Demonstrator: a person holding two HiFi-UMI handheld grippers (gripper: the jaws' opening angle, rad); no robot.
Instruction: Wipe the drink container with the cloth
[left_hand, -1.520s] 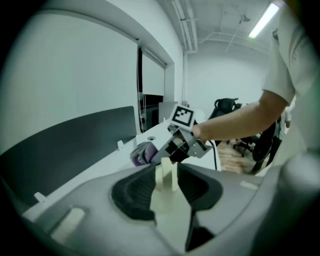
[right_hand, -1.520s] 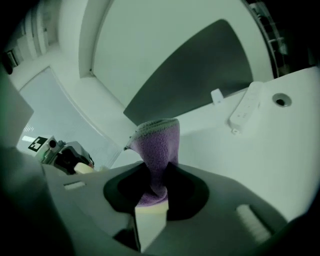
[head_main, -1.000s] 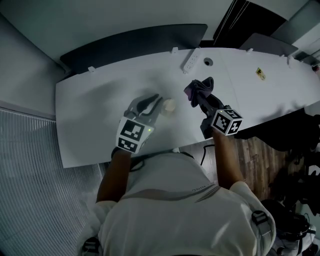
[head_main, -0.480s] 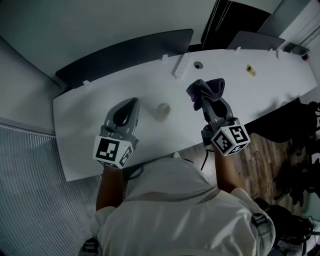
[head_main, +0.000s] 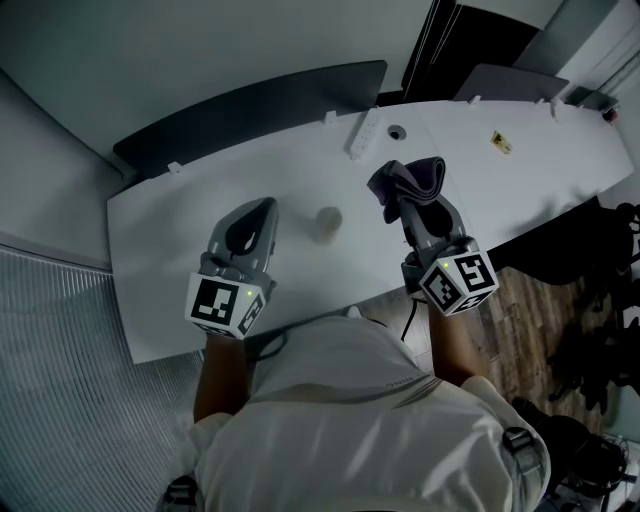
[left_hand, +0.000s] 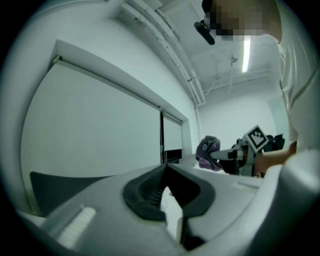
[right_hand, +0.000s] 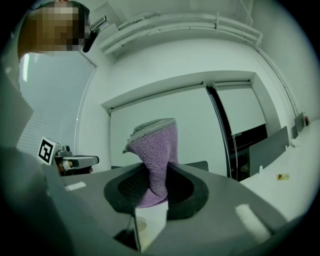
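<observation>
Now the left gripper (head_main: 266, 205) is hovering above the table (head_main: 170, 230), jaws pressed together on nothing, having drawn back from the drink container (head_main: 328, 218) (a small pale cup), which is standing alone between both tools. The right gripper (head_main: 406, 203) is pinching the purple cloth (head_main: 412, 178), so wiping is likely pausing or ending.

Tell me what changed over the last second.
The left gripper drew back from the cup and rose; its jaws, open beside the cup before, are now shut and empty. The right gripper rose too, still clamping the cloth. The cup stays upright on the table.
</observation>
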